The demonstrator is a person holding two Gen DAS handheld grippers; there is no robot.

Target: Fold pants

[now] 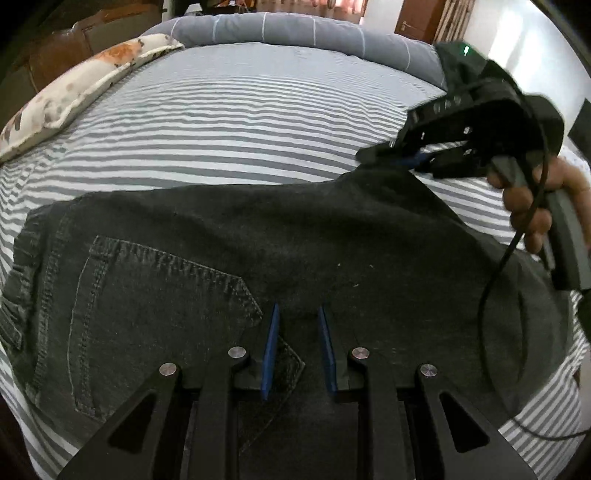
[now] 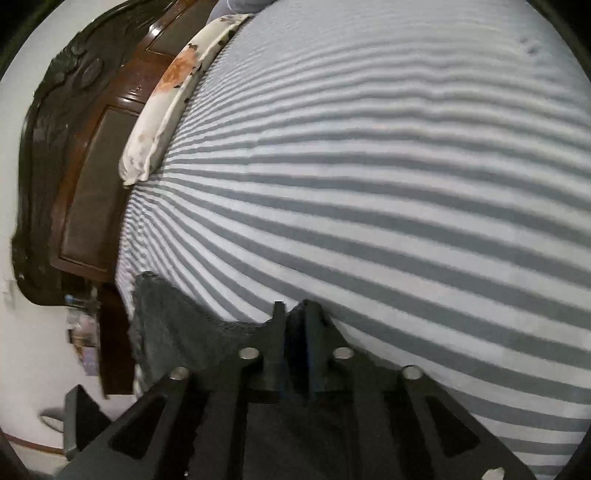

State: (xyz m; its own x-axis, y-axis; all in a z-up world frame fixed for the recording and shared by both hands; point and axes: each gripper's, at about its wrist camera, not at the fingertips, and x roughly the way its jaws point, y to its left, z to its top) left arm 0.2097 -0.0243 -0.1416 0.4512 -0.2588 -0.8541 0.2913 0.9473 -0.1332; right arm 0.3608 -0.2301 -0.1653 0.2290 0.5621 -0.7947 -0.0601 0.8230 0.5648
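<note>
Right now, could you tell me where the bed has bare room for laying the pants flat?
The striped grey-and-white bedsheet lies bare between the dark denim pants, the floral pillow and the grey rolled blanket. The near side is crowded: pants and both grippers.

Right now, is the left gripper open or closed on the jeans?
Open. The left gripper hovers over the dark jeans with a clear gap between its blue pads; no fabric is pinched. The right gripper grips the jeans' edge.

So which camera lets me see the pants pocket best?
The left wrist view. The back pocket with its pale stitching shows there on the dark pants. The right wrist view shows only a dark bit of pants by the right tongs, no pocket.
</note>
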